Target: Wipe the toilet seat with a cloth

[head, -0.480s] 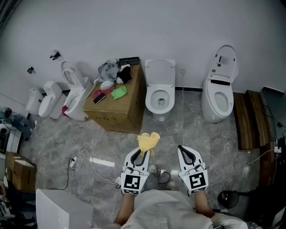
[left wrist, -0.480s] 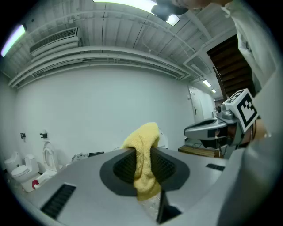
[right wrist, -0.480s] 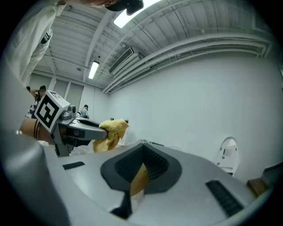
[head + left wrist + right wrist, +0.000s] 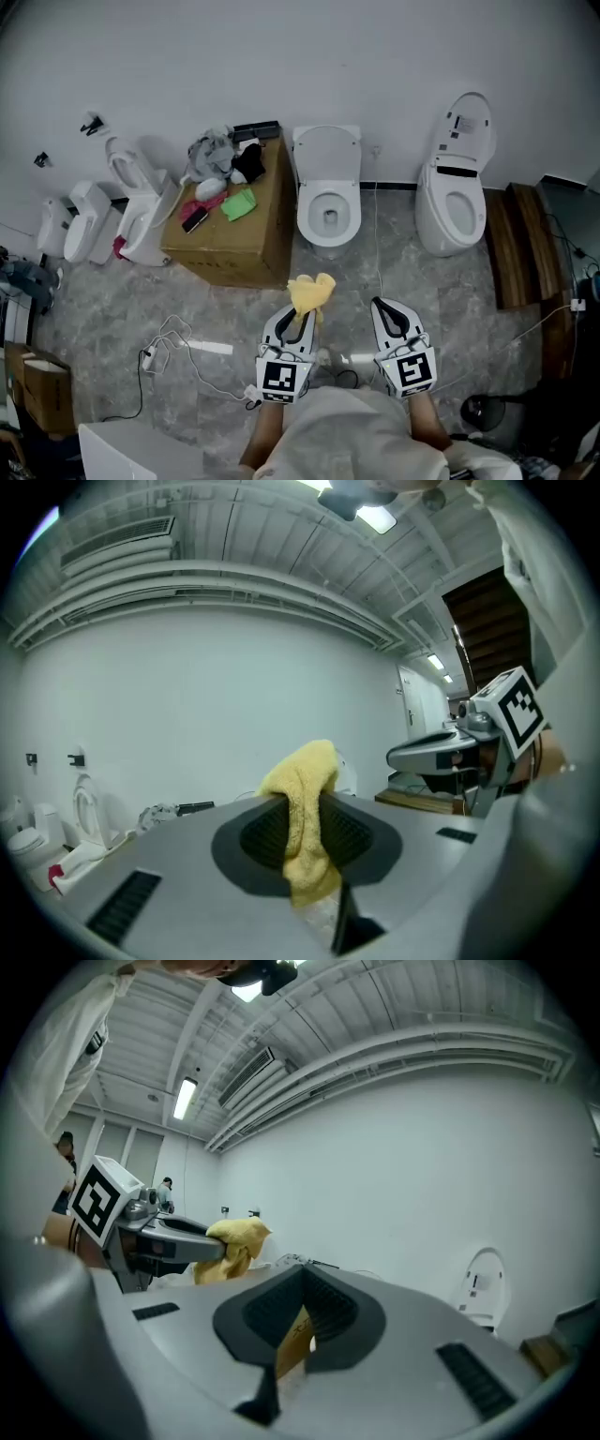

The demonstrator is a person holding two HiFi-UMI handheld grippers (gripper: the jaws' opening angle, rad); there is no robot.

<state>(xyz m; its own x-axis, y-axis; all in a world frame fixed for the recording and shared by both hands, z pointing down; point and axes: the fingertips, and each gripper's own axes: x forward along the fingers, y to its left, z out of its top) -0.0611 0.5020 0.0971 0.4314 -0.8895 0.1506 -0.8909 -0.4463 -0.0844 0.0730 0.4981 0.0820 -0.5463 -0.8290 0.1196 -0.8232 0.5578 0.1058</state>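
In the head view my left gripper (image 4: 302,319) is shut on a yellow cloth (image 4: 310,292) that bunches up past its tips. The same cloth (image 4: 302,785) hangs between the pads in the left gripper view. My right gripper (image 4: 382,311) stands beside it, shut with nothing in it; in its own view the right gripper (image 4: 302,1283) has its pads meeting. Ahead on the floor stands a white toilet (image 4: 328,220) with its lid up and its seat (image 4: 307,208) down. Both grippers are well short of it, above the grey stone floor.
A second white toilet (image 4: 454,192) with raised lid stands to the right, beside wooden planks (image 4: 514,246). Left of the middle toilet a cardboard box (image 4: 230,246) carries rags and small items. More white sanitary ware (image 4: 131,211) lies at far left. A white power strip (image 4: 208,348) and cables lie on the floor.
The head view has shifted a little, so the toilets and box sit slightly further left. Both grippers hold the same pose and the cloth stays in the left one.
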